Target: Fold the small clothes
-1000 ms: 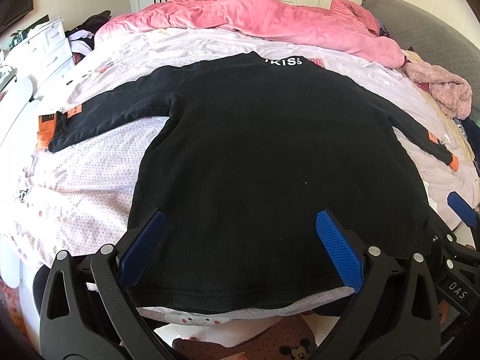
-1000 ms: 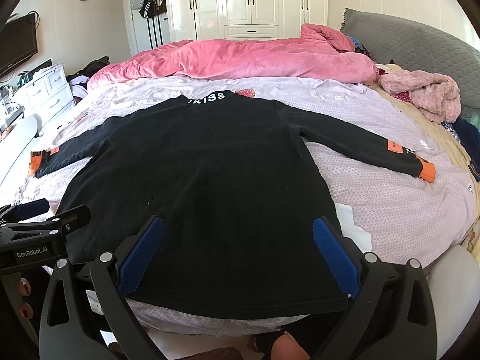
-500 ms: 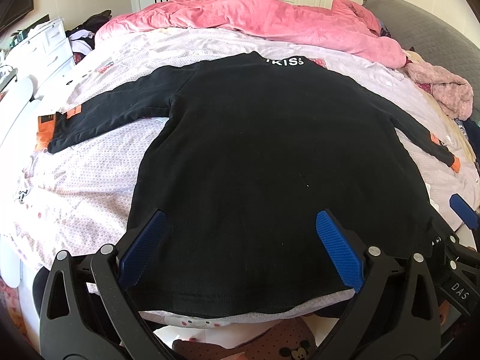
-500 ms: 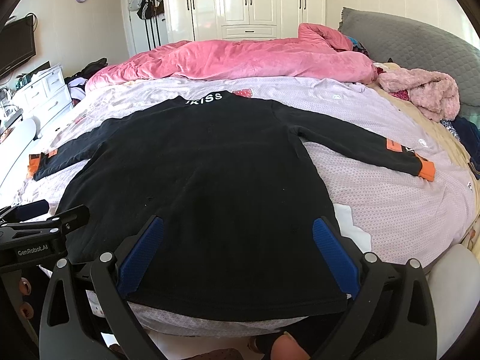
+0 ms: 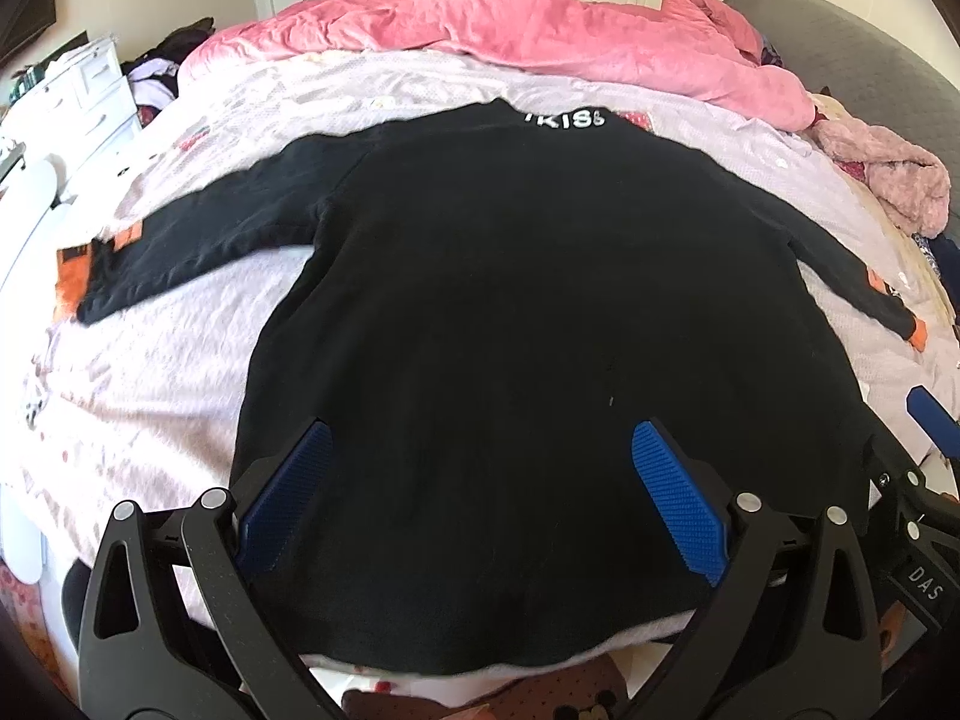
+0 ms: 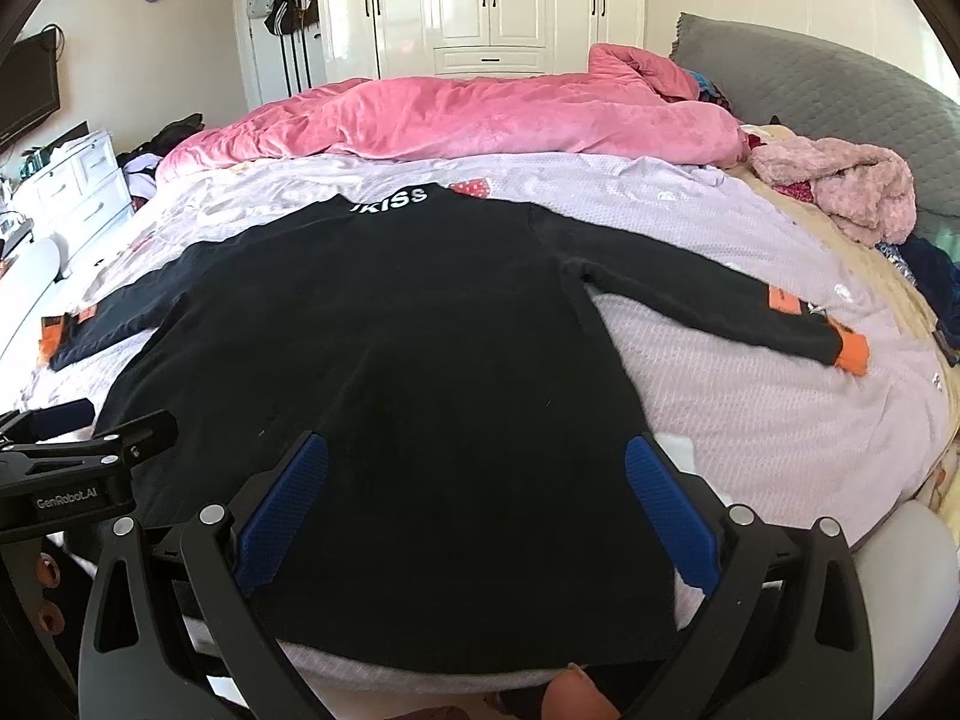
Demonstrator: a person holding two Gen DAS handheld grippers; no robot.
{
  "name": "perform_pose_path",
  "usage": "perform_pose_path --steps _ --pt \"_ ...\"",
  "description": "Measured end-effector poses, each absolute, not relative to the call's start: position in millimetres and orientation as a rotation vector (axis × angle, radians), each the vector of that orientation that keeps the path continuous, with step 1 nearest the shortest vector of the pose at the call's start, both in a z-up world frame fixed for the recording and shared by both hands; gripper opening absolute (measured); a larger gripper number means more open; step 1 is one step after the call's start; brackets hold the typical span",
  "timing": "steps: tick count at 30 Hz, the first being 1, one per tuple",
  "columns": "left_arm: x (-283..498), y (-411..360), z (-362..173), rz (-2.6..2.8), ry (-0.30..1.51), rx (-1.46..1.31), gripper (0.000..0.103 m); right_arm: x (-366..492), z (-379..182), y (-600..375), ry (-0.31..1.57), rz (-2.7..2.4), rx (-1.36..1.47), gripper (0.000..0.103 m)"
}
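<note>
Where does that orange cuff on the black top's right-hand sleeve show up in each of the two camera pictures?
Left wrist view: the orange cuff sits at the far right edge, small, at mid-height.
Right wrist view: the orange cuff lies right of centre, larger, at the sleeve's end on the pale sheet.
Shared landmark: the white collar lettering.

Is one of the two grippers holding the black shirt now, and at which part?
Nothing is held. The left gripper and right gripper are both open above the hem of the black shirt.
</note>
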State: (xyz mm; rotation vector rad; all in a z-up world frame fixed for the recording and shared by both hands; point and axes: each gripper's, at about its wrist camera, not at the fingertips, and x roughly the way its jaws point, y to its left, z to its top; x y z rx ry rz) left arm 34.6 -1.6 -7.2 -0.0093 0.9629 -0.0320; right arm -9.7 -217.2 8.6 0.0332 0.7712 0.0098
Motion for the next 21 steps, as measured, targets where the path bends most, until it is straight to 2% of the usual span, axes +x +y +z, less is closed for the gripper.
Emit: perform_pose_path --steps 21 --pt "137.3 -48.2 6.3 -0.069 0.993 0.003 0.094 109.0 28.3 -303.3 0.759 -0.18 0.179 0.099"
